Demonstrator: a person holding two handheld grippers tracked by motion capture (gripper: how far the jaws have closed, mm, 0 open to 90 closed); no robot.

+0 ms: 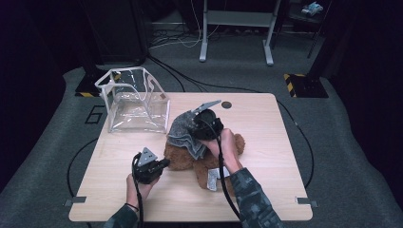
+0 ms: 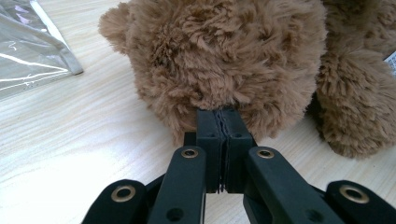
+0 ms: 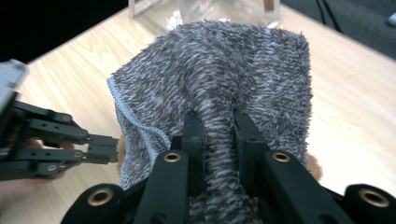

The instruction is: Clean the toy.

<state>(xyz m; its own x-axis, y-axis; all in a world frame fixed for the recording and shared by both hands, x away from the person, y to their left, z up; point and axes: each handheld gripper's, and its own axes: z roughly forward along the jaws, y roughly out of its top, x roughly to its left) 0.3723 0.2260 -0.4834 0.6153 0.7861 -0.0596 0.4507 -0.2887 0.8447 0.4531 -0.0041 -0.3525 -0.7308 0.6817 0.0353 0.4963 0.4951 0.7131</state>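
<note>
Bear (image 1: 202, 156) lay mid-table (image 1: 266, 142), soft, light, squashy. Left gripper (image 2: 223, 119) clenched on pinch of its fur. Right gripper (image 3: 219, 126) clamped fold of cloth (image 3: 224, 79) above bear. Cloth limp, floppy; best gripped at bunched fold.

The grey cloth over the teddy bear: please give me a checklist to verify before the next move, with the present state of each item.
1. Right claw shut on the grey cloth: ok, a fold sits between its pads.
2. Left claw gripping the teddy bear: ok, shut, tips in the fur.
3. Cloth covers the bear: not ok, legs and body show in the high view.
4. Clear bag standing open: ok.
5. Bear resting on the table: ok.
6. Cloth free of the left claw: cannot tell.
</note>
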